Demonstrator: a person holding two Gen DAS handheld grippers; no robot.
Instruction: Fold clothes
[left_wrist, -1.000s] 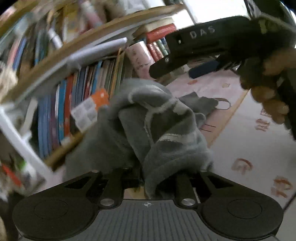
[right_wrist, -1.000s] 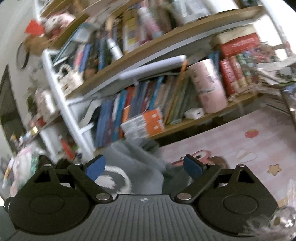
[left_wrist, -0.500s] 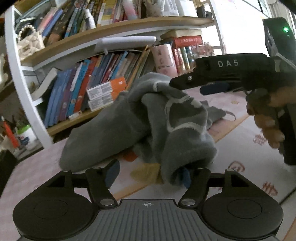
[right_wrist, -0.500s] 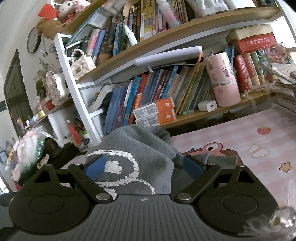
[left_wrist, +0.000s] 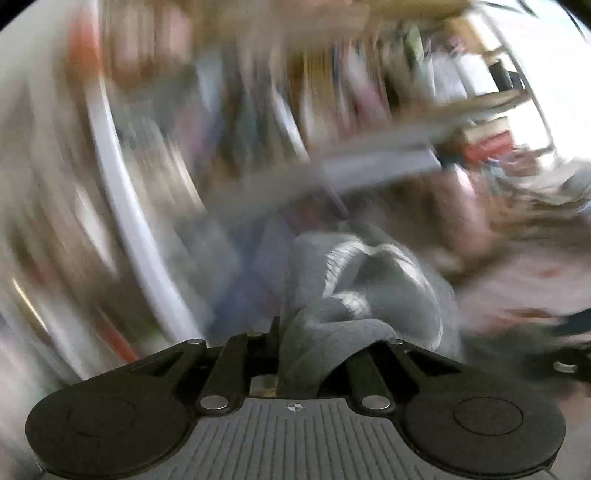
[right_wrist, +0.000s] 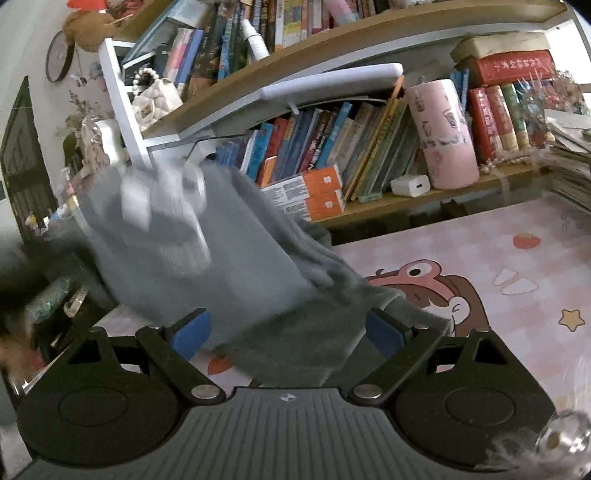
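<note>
A grey sweatshirt with white print hangs lifted and motion-blurred on the left of the right wrist view, its lower edge trailing onto the pink cartoon mat. My right gripper is open. The cloth's hem drapes between its blue pads, which do not press on it. In the left wrist view, which is badly smeared by motion, a bunched fold of the same grey sweatshirt comes up out of my left gripper. That gripper is shut on the fold, and cloth hides its fingertips.
Behind the mat stands a wooden bookshelf packed with books. On its lower shelf are a pink cylinder, two orange boxes and a white charger. A white shelf post rises at the left.
My left jaws opened around the sweatshirt half a second ago and have now closed on a fold; that view has swung hard. In the right view the sweatshirt has been pulled up and to the left.
</note>
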